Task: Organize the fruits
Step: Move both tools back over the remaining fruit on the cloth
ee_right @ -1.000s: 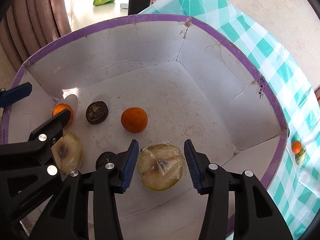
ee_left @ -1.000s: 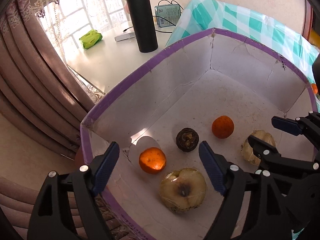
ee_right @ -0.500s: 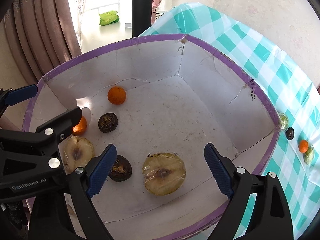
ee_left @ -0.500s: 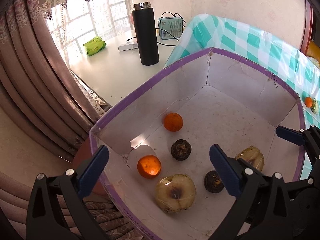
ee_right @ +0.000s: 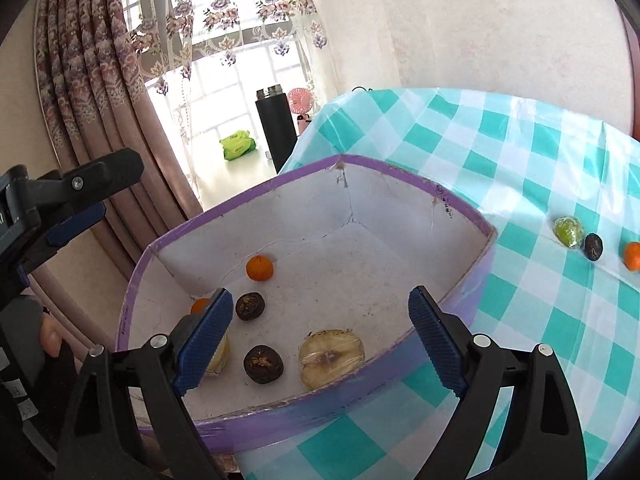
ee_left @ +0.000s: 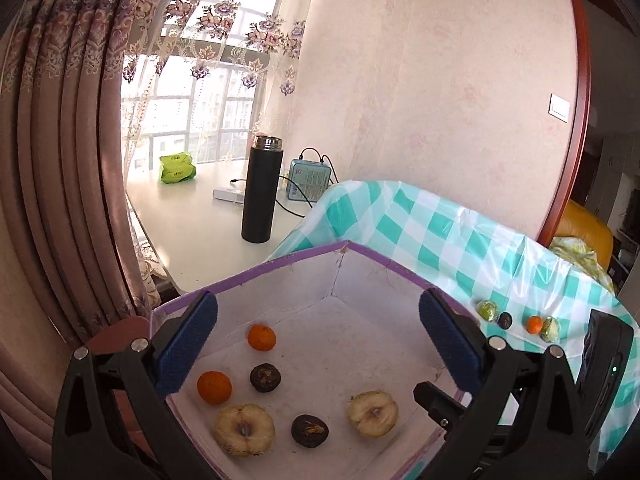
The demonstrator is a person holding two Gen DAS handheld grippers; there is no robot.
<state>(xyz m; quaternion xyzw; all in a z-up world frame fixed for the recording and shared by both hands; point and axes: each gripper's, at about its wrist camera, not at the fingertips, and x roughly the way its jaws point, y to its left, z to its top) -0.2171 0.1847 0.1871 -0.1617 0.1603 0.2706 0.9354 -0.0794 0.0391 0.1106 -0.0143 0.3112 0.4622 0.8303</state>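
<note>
Now both grippers tilt downward over the purple-rimmed cardboard box [ee_right: 460,280], left gripper [ee_left: 320,344] and right gripper [ee_right: 320,336] spread wide, holding nothing. Inside lie the two apple halves [ee_left: 372,413] among oranges. Rim print is unreadable.

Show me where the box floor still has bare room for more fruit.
The box floor is bare at its right half, between the right wall and the orange. The near-left corner is crowded with fruit, around the wrapped apple half.
</note>
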